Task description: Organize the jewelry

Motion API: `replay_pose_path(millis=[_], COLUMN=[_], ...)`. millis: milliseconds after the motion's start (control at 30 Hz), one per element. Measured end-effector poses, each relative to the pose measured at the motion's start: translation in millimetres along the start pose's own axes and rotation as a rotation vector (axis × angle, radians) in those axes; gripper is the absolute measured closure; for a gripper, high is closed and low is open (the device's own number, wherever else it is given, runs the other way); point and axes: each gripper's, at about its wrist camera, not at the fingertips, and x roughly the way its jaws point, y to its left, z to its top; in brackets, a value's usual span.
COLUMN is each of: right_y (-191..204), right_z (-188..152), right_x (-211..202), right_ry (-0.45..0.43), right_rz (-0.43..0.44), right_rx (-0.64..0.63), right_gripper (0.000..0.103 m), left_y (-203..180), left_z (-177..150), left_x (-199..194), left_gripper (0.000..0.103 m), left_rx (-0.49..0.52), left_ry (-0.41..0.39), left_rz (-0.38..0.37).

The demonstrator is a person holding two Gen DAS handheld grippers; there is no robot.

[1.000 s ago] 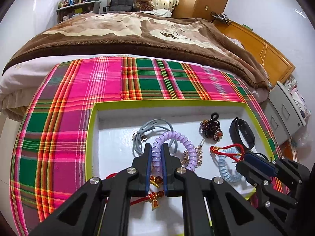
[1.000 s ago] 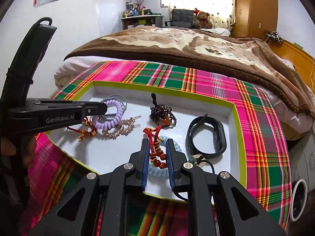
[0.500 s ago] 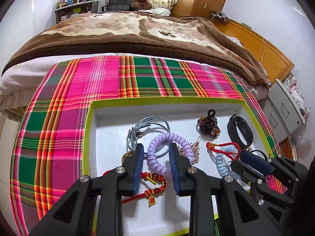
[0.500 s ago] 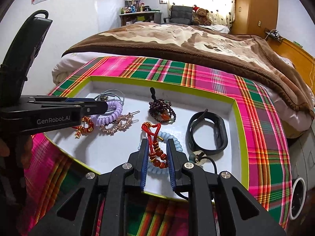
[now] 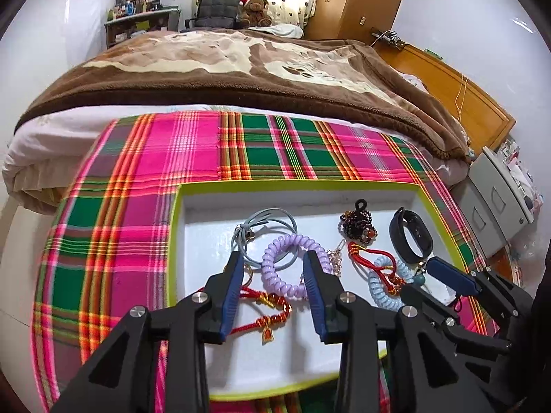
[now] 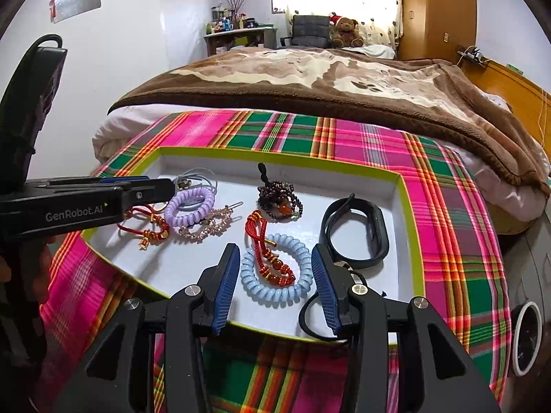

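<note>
A white tray with a lime rim (image 5: 296, 184) (image 6: 275, 156) lies on plaid cloth and holds the jewelry. My left gripper (image 5: 273, 258) is open and empty, above a purple coil bracelet (image 5: 289, 266) (image 6: 189, 203) and a red cord bracelet with gold charm (image 5: 267, 313) (image 6: 146, 229). My right gripper (image 6: 275, 251) is open and empty, above a blue coil bracelet (image 6: 275, 275) (image 5: 384, 282) with a red beaded cord (image 6: 267, 251) lying across it. A black band (image 6: 358, 230) (image 5: 409, 235), dark bead bracelet (image 6: 279, 201) (image 5: 358, 222), grey cord (image 5: 263, 230) and gold hair clip (image 6: 206, 223) also lie in the tray.
The plaid cloth (image 5: 144, 186) covers the foot of a bed with a brown blanket (image 5: 241, 69). A grey drawer unit (image 5: 499, 203) stands at the right. A black cord with a bead (image 6: 310, 313) lies at the tray's near right edge.
Both grippers have opened and let go: the left released the purple coil bracelet, the right released the red beaded cord onto the blue coil. Both pulled back a little.
</note>
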Motion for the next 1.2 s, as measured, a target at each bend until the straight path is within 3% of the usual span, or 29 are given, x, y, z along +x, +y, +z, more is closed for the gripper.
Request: replay_pose_path(millis=[367, 500, 800, 933, 1200], right_y=[1.9, 3.8, 8.4, 9.8, 10.3], right_z=[-2.6, -6.7, -19.7, -24.3, -30.6], right_x=[-40.3, -54.4, -71.3, -80.8, -88.7], right_ry=[-0.063, -0.078, -0.099, -0.112, -0.119], right_rz=[-0.012, -0.022, -0.037, -0.034, -0.044], right_rx=[0.066, 0.086, 0.091, 0.098, 0.114], right_gripper=[0.059, 0.059, 0.059, 0.059, 0.059], left_y=[-6.0, -12.4, -31.7, -37.0, -42.7], left_z=[-27.3, -39.7, -60.4, -67.6, -76.7], left_x=[-48.3, -61.2, -82.4, -89.7, -94.5], left_gripper=[0.059, 0.059, 0.058, 0.058, 0.058], left_rx=[-0.041, -0.02, 0.016, 0.007, 0.007], left_ry=[-0.083, -0.118, -0.155, -0.162, -0.178], left_rz=[0.09, 0.159, 0.22, 0.198, 0.242])
